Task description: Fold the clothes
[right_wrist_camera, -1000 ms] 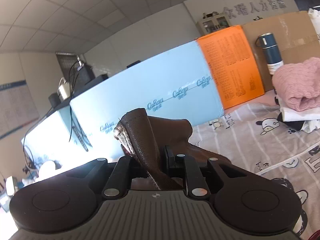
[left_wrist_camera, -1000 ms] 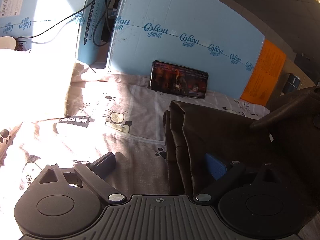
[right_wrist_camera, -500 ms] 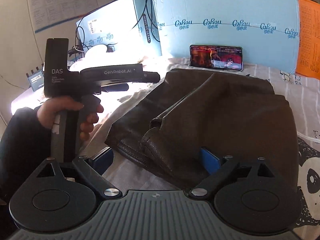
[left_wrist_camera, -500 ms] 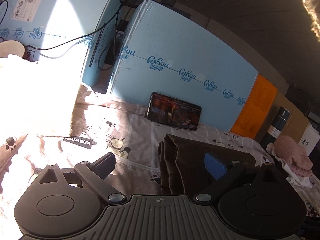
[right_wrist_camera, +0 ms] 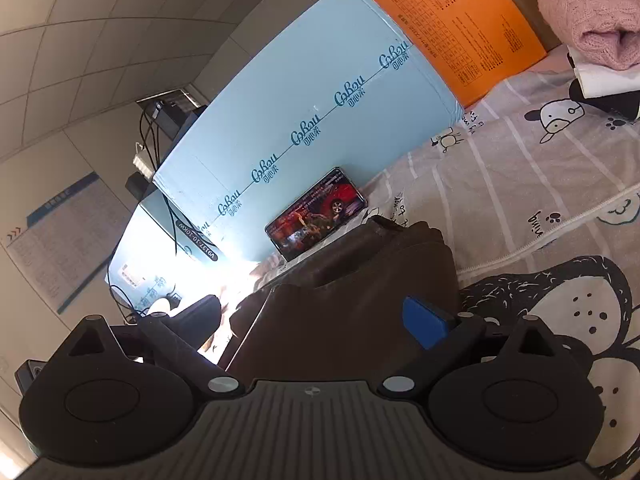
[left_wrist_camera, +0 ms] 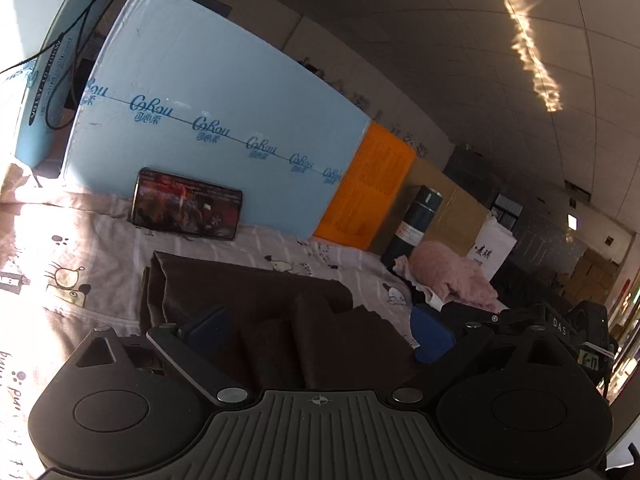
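Right gripper: fingers have just swung wide apart, pinching nothing, the folded brown garment lying between them on the cartoon-print sheet. Left gripper spread too, over the same garment. Far behind, a phone leans on the blue box.

A bed sheet with grey stripes and cartoon animals covers the surface. On it lies a folded dark brown garment. A phone stands on the sheet, leaning against a blue box. Further right sit an orange box, a dark flask and a pile topped by a pink knit.
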Demonstrator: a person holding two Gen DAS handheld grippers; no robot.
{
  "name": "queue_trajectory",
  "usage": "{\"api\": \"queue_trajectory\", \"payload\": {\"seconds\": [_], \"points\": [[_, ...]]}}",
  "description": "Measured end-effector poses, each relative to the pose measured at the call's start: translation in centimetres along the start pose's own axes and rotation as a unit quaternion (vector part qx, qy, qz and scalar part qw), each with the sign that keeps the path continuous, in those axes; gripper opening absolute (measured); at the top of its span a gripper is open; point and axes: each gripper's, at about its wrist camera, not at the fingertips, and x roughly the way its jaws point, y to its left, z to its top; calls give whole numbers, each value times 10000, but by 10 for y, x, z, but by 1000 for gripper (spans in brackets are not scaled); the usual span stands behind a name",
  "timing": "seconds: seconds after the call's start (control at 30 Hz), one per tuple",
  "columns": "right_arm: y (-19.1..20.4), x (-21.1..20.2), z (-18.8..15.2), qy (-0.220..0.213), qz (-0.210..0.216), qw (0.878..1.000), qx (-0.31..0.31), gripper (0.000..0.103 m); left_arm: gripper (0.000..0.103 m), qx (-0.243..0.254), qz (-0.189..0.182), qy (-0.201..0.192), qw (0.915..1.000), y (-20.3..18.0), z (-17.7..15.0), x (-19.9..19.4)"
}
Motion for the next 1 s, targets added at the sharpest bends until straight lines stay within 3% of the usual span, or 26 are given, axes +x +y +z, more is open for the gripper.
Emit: {"api": "queue_trajectory", "payload": {"seconds": [0.1,0.2,0.23,0.3,0.33,0.37,0.47,0.6,0.77,0.9,1.0], "points": [[-1,-1,-1,39,58,10000,43,98,99,-143,248,897,9956,-7,-4,32],[-5,-1,-3,145,52,9998,138,98,97,-424,466,1158,9913,0,-12,48],[-7,-2,-4,171,57,9997,175,98,96,-412,519,1083,9919,0,-14,46],[-9,-4,-5,189,69,9995,238,98,77,-269,667,968,9927,-3,-19,45],[-9,-4,-5,186,82,9995,260,98,53,-139,762,927,9927,-5,-20,44],[-10,-5,-4,182,93,9994,278,98,41,98,824,880,9927,-11,-21,43],[-9,-6,-5,181,174,9993,284,98,23,977,789,571,9904,-34,-19,29],[-5,-9,-5,224,490,9983,214,99,22,1572,704,156,9849,-60,-12,6],[3,-10,-8,368,847,9957,-18,99,22,1697,1225,487,9766,-48,-16,16],[7,-5,-11,540,725,9958,-170,100,28,1684,1359,861,9725,-31,-27,26],[9,-1,-12,646,580,9959,-261,100,37,1810,1449,732,9700,-34,-28,25]]}}
